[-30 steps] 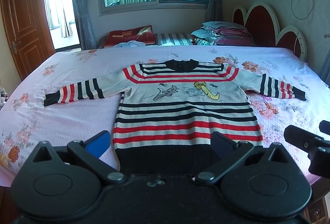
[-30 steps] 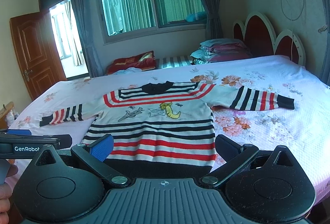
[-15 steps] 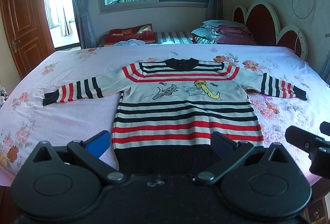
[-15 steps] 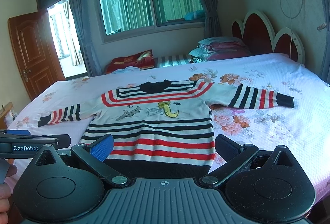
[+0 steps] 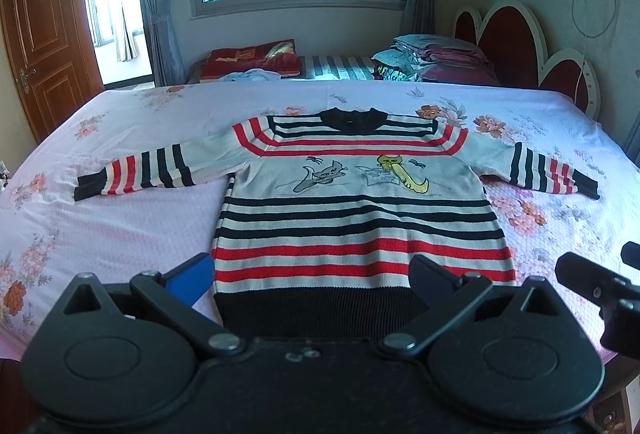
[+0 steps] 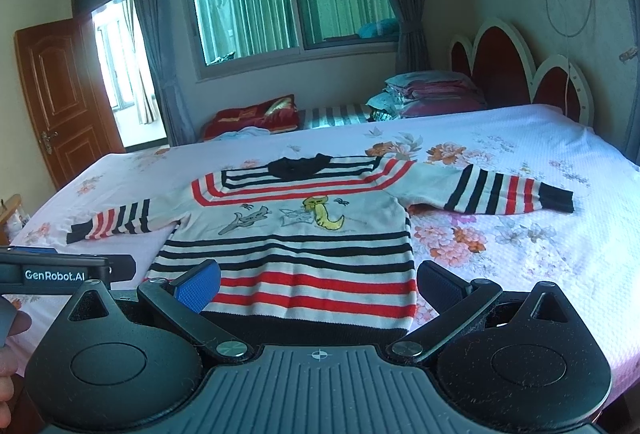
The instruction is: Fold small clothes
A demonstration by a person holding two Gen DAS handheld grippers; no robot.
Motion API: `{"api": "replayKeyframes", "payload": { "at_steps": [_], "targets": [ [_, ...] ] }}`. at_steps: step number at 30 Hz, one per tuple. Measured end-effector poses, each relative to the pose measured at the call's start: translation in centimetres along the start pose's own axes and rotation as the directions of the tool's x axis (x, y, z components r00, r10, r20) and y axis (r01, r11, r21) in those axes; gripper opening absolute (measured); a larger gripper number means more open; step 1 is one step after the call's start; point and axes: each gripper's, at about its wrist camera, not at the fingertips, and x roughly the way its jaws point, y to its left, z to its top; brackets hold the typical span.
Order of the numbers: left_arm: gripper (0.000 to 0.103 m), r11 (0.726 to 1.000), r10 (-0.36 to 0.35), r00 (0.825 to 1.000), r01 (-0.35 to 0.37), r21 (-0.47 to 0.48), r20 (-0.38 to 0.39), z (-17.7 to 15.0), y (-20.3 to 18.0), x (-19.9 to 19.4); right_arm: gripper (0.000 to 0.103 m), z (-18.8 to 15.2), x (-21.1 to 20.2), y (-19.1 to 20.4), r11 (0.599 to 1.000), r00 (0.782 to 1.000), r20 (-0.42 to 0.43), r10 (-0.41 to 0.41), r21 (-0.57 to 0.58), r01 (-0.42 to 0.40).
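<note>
1. Across the whole foreground, a wide bed covered with a pale pink floral-printed quilted sheet (image 5: 120, 226) is seen, with a red scalloped headboard (image 5: 516, 46) at its right end.
2. On the middle of that sheet, a small cream knitted sweater with red and black stripes, a black hem and collar and two cartoon cats on the chest (image 5: 360, 210) is laid flat, face up, both sleeves spread out sideways and the hem nearest the cameras.
3. Beyond the far edge of the bed, a stack of folded bedding (image 5: 436, 60) and a red cushion (image 5: 252, 60) are seen under the window; a brown wooden door (image 5: 44, 46) stands at the left.
4. Just before the hem, the left gripper (image 5: 312, 280) is held with its jaws wide apart, nothing between them, one blue pad showing.
5. To its right, the right gripper (image 6: 318, 284) is held likewise, jaws apart and empty, over the hem's right part.
6. In the right wrist view, part of a hand (image 6: 10, 354) is seen at the left edge.
</note>
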Motion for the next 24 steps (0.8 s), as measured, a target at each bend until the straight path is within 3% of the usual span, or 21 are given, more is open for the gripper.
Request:
{"api": "replayKeyframes", "payload": {
  "at_steps": [12,24],
  "targets": [
    [0.103,1.000,-0.022,1.000,0.022,-0.003,-0.010,2.7,0.9,4.3,0.103,1.0,4.0,-1.4,0.997,0.999,-0.017,-0.045,0.057,0.046],
    [0.103,0.998,-0.059,0.998,0.059,0.004,-0.026,7.0,2.7,12.4,0.103,3.5,10.5,-2.1,0.988,0.993,-0.036,-0.116,0.098,0.119]
  ]
}}
